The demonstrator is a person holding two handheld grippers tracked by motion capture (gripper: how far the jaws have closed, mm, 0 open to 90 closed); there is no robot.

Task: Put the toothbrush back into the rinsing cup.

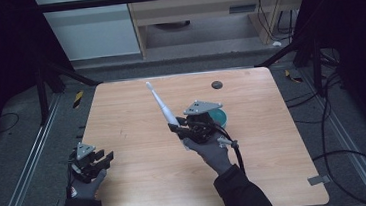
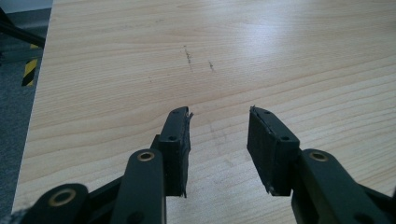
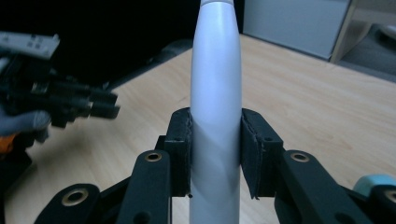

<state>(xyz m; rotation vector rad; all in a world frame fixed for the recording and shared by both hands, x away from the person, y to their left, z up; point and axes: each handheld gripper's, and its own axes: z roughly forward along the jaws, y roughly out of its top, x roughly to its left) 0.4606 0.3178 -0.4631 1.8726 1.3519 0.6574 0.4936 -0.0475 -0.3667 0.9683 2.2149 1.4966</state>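
Observation:
A long white tapered rod (image 1: 161, 105), like a slim handle, is held up off the wooden table (image 1: 140, 152), slanting toward the far left. My right gripper (image 1: 177, 128) is shut on its thick lower end; in the right gripper view both black pads clamp the white rod (image 3: 215, 116). A teal round object (image 1: 218, 116) lies just behind that gripper, mostly hidden; its edge (image 3: 376, 181) shows at the lower right. My left gripper (image 1: 104, 159) hovers open at the table's near-left edge, and in its own view the left gripper (image 2: 219, 131) has nothing between its jaws.
A small dark disc (image 1: 216, 84) lies near the table's far edge. Metal frame bars (image 1: 68, 73) and cables (image 1: 338, 119) surround the table on the floor. Faint pencil marks (image 2: 189, 56) are on the wood ahead of the left gripper.

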